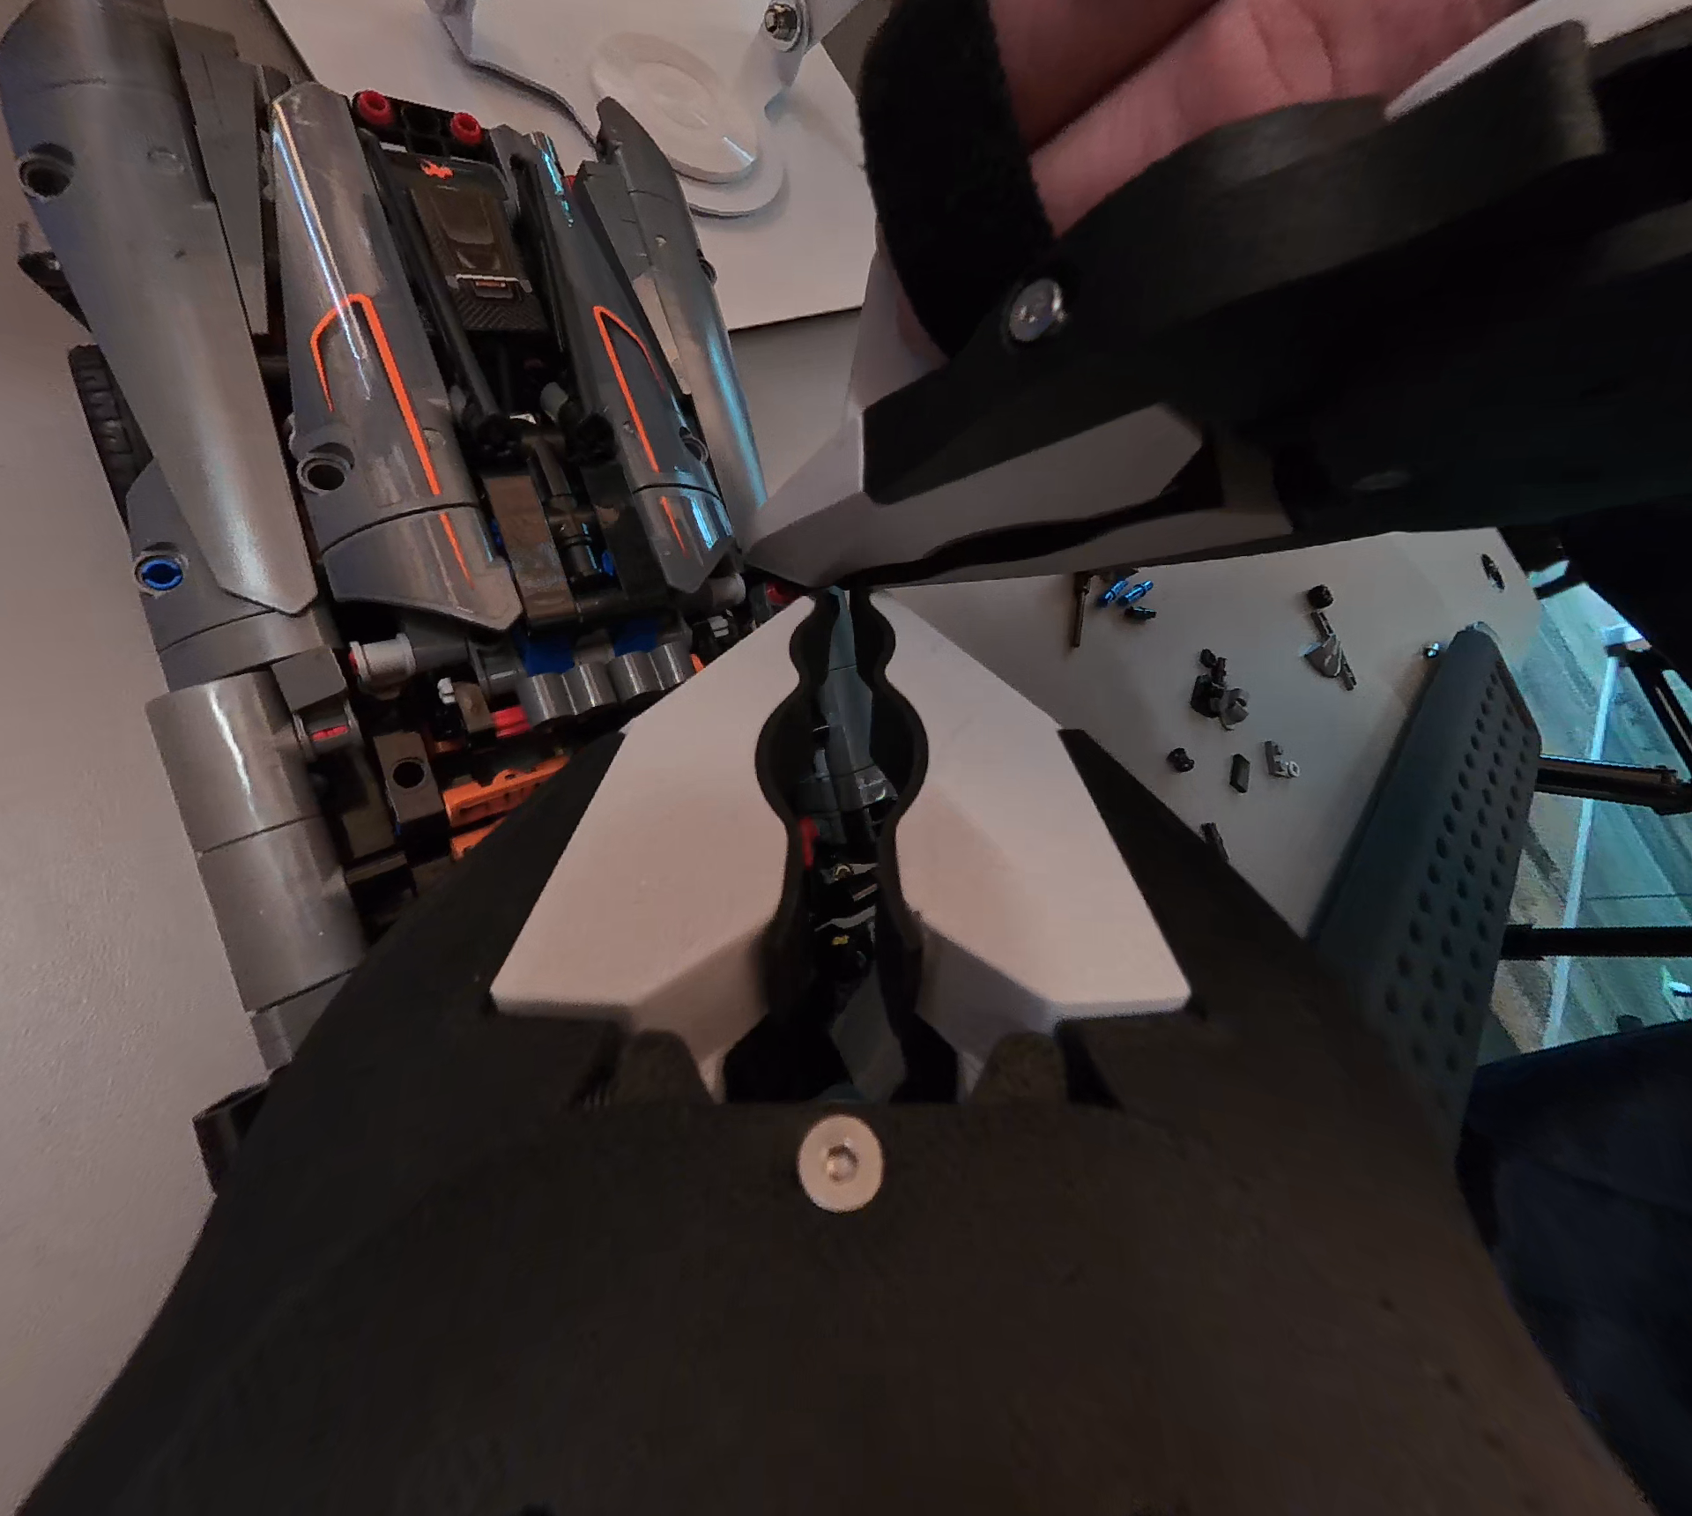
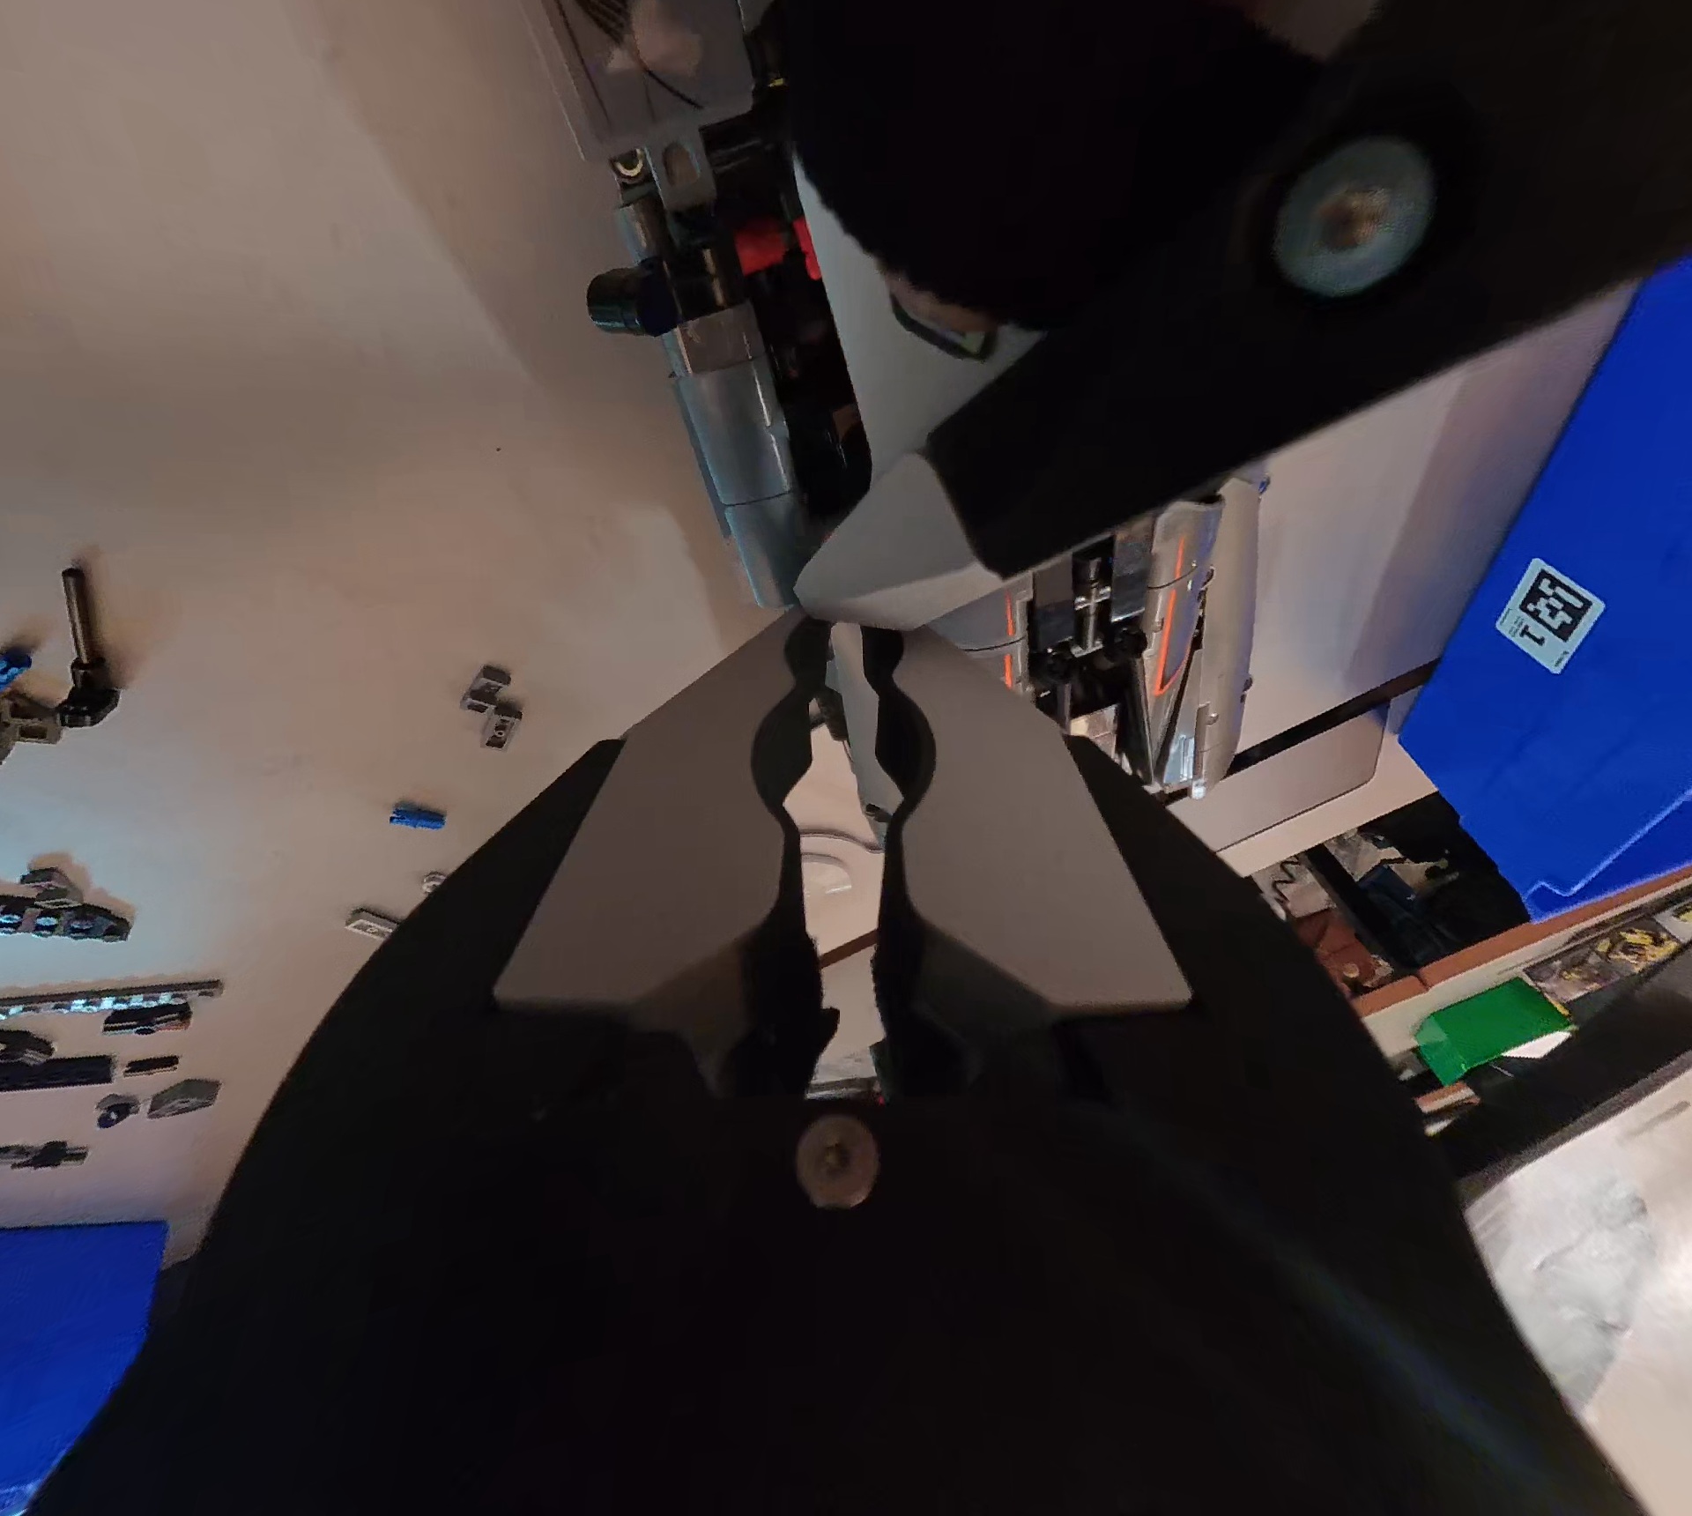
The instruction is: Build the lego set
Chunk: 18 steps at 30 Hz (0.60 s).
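The glossy grey plastic Lego vehicle with orange stripes and ribbed panels (image 1: 394, 410) lies on the pale matte table (image 1: 82, 785), left of the left gripper (image 1: 838, 602), whose white wedge fingers with scalloped black pads are nearly pressed together over the model's near edge. The right gripper (image 2: 829, 630) meets it tip to tip, narrowly parted; whether it pinches anything I cannot tell. Small loose dark pieces (image 1: 1218, 694) lie scattered farther right.

I count two hand-held grippers, left (image 1: 838, 602) and right (image 1: 778, 547), one grey Lego model (image 1: 385, 410), one blue bin (image 2: 1556, 648), and many loose pieces (image 2: 82, 1023) I can't tally.
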Motion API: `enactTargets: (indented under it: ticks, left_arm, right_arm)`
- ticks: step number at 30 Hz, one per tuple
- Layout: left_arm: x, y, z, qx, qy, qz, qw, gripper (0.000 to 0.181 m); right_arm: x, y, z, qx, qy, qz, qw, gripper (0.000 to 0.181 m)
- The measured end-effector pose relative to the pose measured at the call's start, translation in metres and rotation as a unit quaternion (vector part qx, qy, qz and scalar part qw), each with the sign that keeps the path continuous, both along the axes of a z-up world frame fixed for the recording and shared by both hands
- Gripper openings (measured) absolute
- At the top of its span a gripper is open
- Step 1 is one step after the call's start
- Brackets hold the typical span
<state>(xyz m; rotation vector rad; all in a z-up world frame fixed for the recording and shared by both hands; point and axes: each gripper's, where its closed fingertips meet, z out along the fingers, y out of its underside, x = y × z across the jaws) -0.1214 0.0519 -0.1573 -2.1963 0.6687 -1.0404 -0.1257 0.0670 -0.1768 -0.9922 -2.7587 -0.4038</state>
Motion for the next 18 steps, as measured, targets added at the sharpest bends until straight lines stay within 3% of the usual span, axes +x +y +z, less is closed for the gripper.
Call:
enactTargets:
  ticks: [18]
  left_arm:
    - [-0.0068,-0.0064,-0.0084,0.002,0.041,-0.011,0.999,0.000]
  right_arm:
    - [-0.0026,0.0010,0.0008,0.015,-0.014,0.013,1.000,0.006]
